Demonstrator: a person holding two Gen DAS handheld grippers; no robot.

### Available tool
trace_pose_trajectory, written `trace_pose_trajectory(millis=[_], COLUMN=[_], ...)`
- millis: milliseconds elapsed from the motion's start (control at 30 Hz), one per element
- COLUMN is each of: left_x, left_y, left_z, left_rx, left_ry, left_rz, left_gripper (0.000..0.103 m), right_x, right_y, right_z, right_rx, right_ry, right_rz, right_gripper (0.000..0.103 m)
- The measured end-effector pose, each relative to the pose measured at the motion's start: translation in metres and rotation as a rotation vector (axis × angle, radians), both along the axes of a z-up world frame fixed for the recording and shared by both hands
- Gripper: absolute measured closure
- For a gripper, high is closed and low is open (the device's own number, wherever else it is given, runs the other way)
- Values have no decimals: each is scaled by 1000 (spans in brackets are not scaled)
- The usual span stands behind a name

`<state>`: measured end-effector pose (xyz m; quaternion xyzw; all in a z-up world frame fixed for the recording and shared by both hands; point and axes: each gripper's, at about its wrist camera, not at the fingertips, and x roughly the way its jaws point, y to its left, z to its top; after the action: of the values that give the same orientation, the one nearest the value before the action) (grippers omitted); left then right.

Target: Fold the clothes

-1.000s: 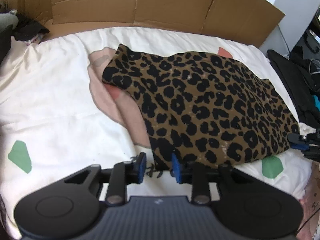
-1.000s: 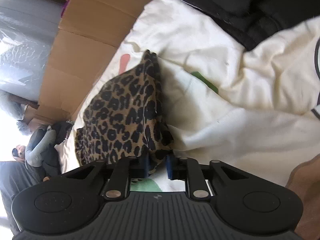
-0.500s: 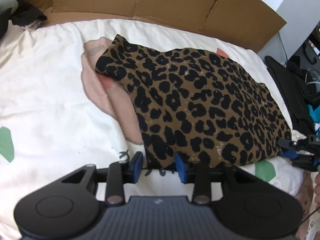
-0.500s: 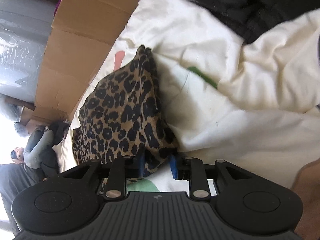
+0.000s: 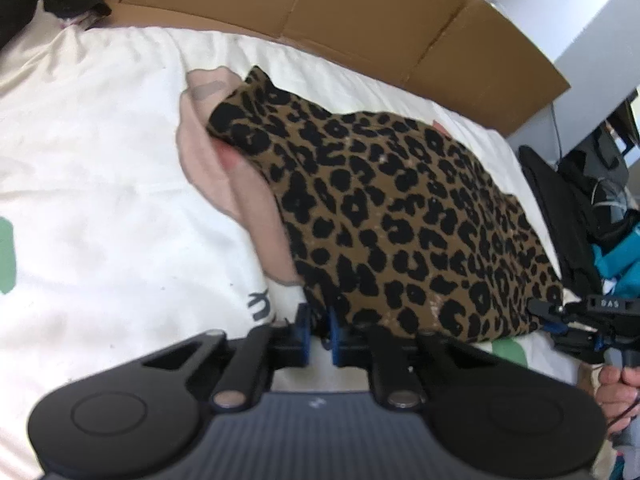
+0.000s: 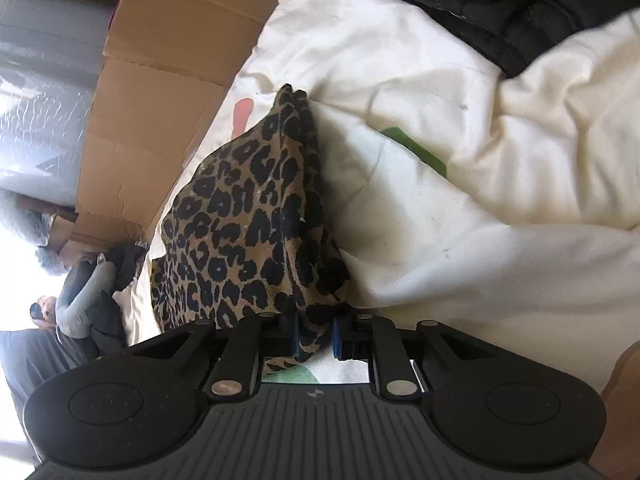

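Here, nearest the camera, the left gripper (image 5: 319, 334) has its blue pads drawn close together on the near left corner of the leopard-print garment (image 5: 400, 232); cloth sits between them, so I read it as pinched. The right gripper (image 6: 314, 338) is likewise clamped on the near right corner, with a tongue of fabric hanging down between its pads. In the left view that gripper (image 5: 560, 320) shows at the garment's right end, held by a hand (image 5: 616, 380).

The garment lies on the white bedspread (image 5: 100, 160), a flat, roughly rectangular slab several layers thick. Its long axis runs left to right, along the line between the two grippers; its short axis runs away from them toward the cardboard (image 5: 360, 12). Both held corners are on the near edge, each gripper at its own end, neither nearer than the other.

Judgement: with both near corners held, the free direction is forward and up, carrying the near edge over toward the far edge. Whether this is another fold to come or a finished fold being shifted, the pictures do not settle.

Room: open bedspread left and beyond the far edge, up to the cardboard. On the right, dark clothes (image 5: 560, 200) lie close to the garment's end, so little sideways slack there.
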<state>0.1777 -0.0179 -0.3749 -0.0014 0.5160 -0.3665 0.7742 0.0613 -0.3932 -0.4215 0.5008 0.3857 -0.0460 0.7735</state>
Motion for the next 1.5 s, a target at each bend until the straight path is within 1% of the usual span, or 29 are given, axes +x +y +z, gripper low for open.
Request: trace_pose_trajectory(millis=[133, 267, 467, 600, 767, 833, 1100, 1300, 1500], left_x=[-3, -5, -11, -10, -14, -16, -25, -29, -37], left_y=[1, 6, 13, 12, 15, 17, 25, 13, -1], left_z=[12, 23, 33, 34, 37, 36, 42, 35, 29], left_rx=[1, -1, 19, 34, 64, 74, 119, 138, 140], left_ry=[-6, 13, 38, 51, 92, 117, 146, 178, 216], left_rz=[-9, -7, -29, -37, -47, -41, -56, -109, -183], left_gripper=[99, 99, 99, 99, 99, 99, 99, 99, 99], right_x=[-3, -7, -13, -18, -24, -26, -33, -36, -26], right_y=[-1, 0, 1, 5, 11, 14, 30, 31, 15], right_z=[9, 18, 27, 32, 40, 43, 52, 57, 66], right_rx=[-15, -26, -33, -36, -41, -50, -86, -117, -162], right_ry=[-18, -29, -26, -20, -6, 2, 20, 21, 7], right_rz=[7, 12, 25, 44, 82, 110, 215, 222, 189], right_gripper=[92, 93, 94, 94, 94, 94, 94, 94, 95])
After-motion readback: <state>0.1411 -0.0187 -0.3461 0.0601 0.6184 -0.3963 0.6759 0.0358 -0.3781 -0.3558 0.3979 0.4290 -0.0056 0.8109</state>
